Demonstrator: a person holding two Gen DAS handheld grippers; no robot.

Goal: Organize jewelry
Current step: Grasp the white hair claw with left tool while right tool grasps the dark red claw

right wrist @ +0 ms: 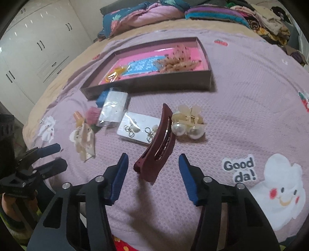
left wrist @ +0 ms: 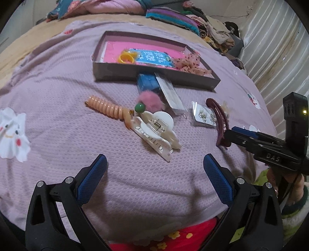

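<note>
A maroon hair clip (right wrist: 156, 150) lies on the pink bedspread with its near end between the blue pads of my right gripper (right wrist: 153, 160). The jaws stand open, with a gap on each side of the clip. From the left wrist view the right gripper (left wrist: 231, 135) sits at the low end of that maroon clip (left wrist: 220, 119). My left gripper (left wrist: 155, 160) is open and empty, just short of a white claw clip (left wrist: 156, 131). A shallow brown box (left wrist: 154, 75) with a pink lining stands behind, holding a yellow ring (left wrist: 126, 58) and a dotted scrunchie (left wrist: 191, 61).
On the bedspread lie a peach spiral hair tie (left wrist: 108, 108), a pink pom-pom tie (left wrist: 150, 100), a clear packet (left wrist: 170, 94), an earring card (right wrist: 139, 127) and a pearl clip (right wrist: 187, 123). Folded clothes (right wrist: 222, 11) are piled at the bed's far end. White wardrobes (right wrist: 34, 50) stand to the left.
</note>
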